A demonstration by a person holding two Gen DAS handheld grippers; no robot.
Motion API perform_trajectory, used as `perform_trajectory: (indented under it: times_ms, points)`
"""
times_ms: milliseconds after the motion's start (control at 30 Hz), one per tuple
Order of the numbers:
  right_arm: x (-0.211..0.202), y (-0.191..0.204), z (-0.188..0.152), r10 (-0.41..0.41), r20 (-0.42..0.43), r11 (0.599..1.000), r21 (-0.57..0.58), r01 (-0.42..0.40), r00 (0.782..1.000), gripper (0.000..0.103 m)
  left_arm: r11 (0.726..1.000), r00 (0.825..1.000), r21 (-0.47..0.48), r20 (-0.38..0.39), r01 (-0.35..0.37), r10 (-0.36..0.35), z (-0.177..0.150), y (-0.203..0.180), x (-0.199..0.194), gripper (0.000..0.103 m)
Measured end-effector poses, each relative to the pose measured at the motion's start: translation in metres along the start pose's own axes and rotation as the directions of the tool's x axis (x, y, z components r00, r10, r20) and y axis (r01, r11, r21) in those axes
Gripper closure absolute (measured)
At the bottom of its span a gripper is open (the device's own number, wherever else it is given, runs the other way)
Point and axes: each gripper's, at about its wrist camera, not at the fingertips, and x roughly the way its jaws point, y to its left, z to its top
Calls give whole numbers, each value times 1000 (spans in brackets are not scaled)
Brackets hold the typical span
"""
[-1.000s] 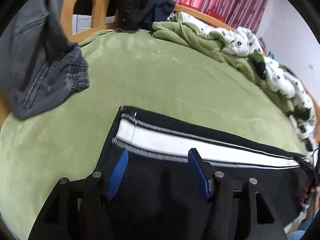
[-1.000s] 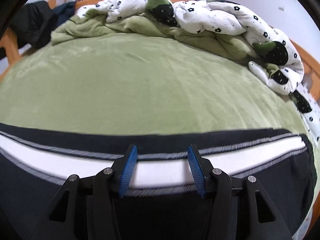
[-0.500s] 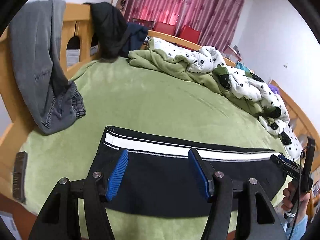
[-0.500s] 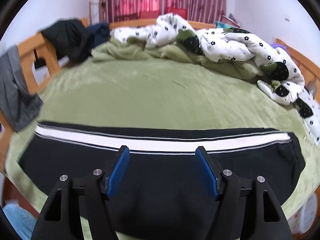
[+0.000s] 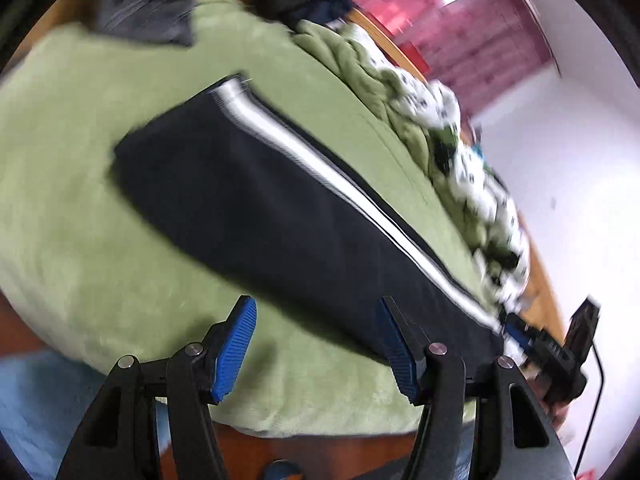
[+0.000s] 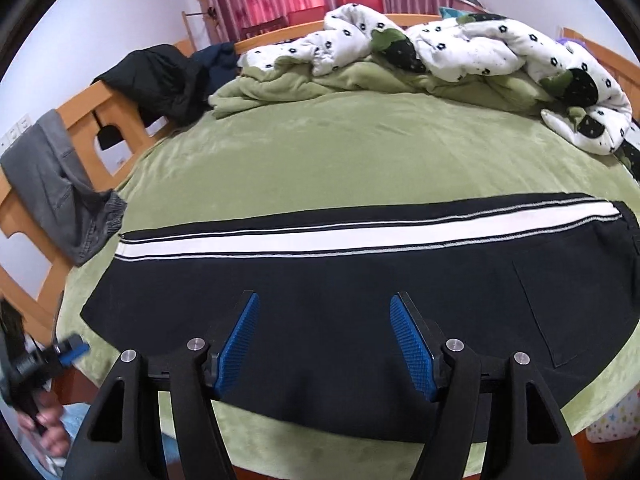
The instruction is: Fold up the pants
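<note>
Your right wrist view gives you the black pants point(image 6: 360, 300) sharp and whole, laid flat across the near part of the green bed point(image 6: 360, 152), white stripe along the far edge; your left wrist view shows the pants point(image 5: 280, 216) tilted and smeared by motion blur. Both your left claw point(image 5: 316, 344) and right claw point(image 6: 325, 344) stand wide open, holding nothing (blue pads clear of the cloth). The crumpled duvet point(image 6: 460, 48) lies far back.
</note>
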Motion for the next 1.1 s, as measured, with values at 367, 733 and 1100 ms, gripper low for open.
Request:
perform_trajectory:
  times_ms: [367, 733, 1100]
  points:
    - [16, -39, 4, -36, -50, 997, 71, 40, 998, 36, 982, 996, -184, 76, 52, -39, 27, 55, 48, 68]
    - [25, -25, 6, 7, -71, 1000, 30, -5, 997, 36, 992, 986, -42, 105, -122, 126, 37, 36, 29, 89]
    - [28, -18, 3, -11, -85, 1000, -24, 9, 996, 36, 980, 969, -67, 152, -186, 195, 40, 65, -8, 74]
